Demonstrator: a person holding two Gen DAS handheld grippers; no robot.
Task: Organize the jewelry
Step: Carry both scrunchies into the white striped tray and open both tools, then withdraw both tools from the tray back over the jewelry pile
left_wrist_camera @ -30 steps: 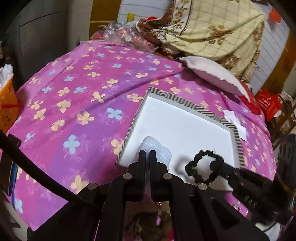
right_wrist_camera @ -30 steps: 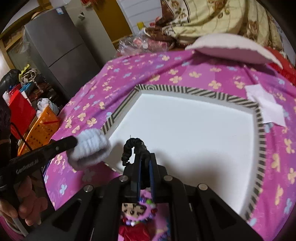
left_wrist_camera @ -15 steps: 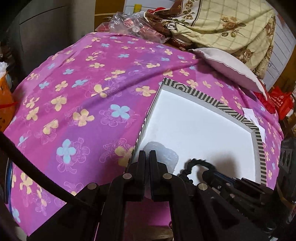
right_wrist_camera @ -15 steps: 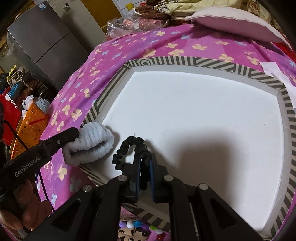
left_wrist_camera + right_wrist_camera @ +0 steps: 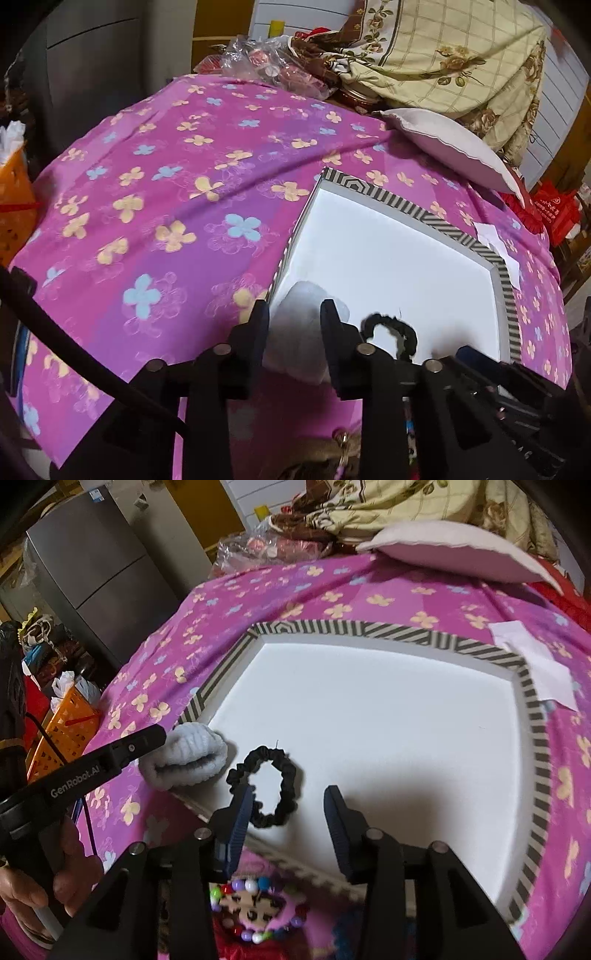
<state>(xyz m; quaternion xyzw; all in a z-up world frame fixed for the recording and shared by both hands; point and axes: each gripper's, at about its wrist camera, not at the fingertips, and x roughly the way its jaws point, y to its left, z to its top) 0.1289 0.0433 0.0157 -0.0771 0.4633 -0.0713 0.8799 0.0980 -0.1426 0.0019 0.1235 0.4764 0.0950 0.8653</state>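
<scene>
So, left wrist view:
left gripper [image 5: 294, 312]: jaws apart, have just been opening; fluffy pale-blue scrunchie [image 5: 303, 325] sits loose between them, fingers not squeezing it
pale-blue scrunchie spot: on the near-left corner of the shallow white tray with a black-and-white striped rim [image 5: 436, 218], partly over the edge
thin black fabric scrunchie [image 5: 391, 330]: on the tray floor, just right of the pale one, near edge
right gripper [image 5: 476, 360]: dark, low right, partly cut off
bed cover: pink-purple cloth with yellow and blue flowers [image 5: 166, 206] under the tray

Right wrist view:
right gripper [image 5: 290, 805]: jaws apart, have just been opening; black scrunchie [image 5: 267, 786] lies flat on the white tray [image 5: 532, 709] between the fingers, close to the left one; touching or not, cannot tell
left gripper [image 5: 162, 734]: comes in from the left, tip at the pale-blue scrunchie [image 5: 186, 755]
pale-blue scrunchie: lies across the tray's left rim
hand [image 5: 40, 882]: grips the left tool's handle, lower left
white paper slip [image 5: 532, 661]: on the cloth beside the tray's far-right corner
</scene>
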